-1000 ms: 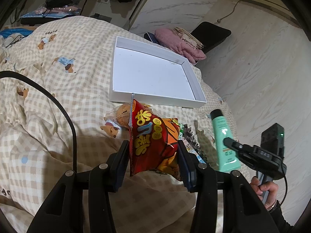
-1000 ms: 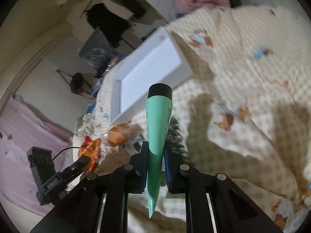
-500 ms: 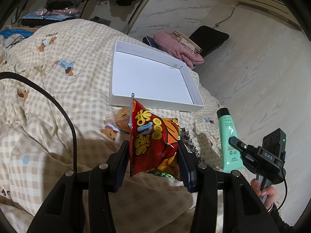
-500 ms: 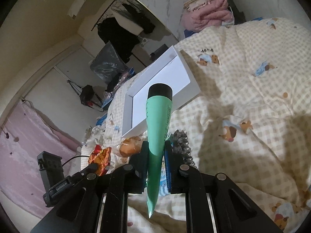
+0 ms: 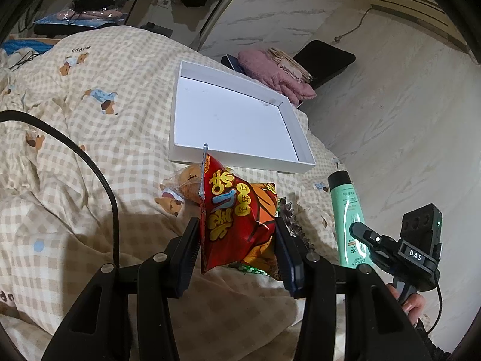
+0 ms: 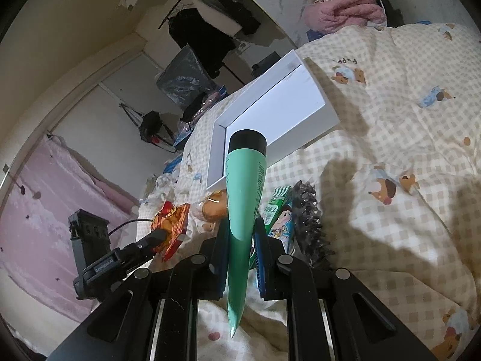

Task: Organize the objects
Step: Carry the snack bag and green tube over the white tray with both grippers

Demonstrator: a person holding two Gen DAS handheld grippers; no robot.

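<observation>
The left gripper [image 5: 237, 234] pinches a red snack bag [image 5: 237, 222] and holds it above the checked bed cover [image 5: 90, 150]. The right gripper [image 6: 243, 240] squeezes a green tube [image 6: 243, 198], black cap pointing up. A white box [image 5: 234, 120] lies open near the bed's far edge. A wrapped bun [image 5: 186, 180], a small packet [image 6: 281, 213] and a dark hairbrush [image 6: 309, 219] lie just before the box.

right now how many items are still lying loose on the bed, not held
3 that show: a wrapped bun before the white box, a green-striped packet beside it, and a dark spiky hair clip right of that. The held snack bag may hide more.
</observation>
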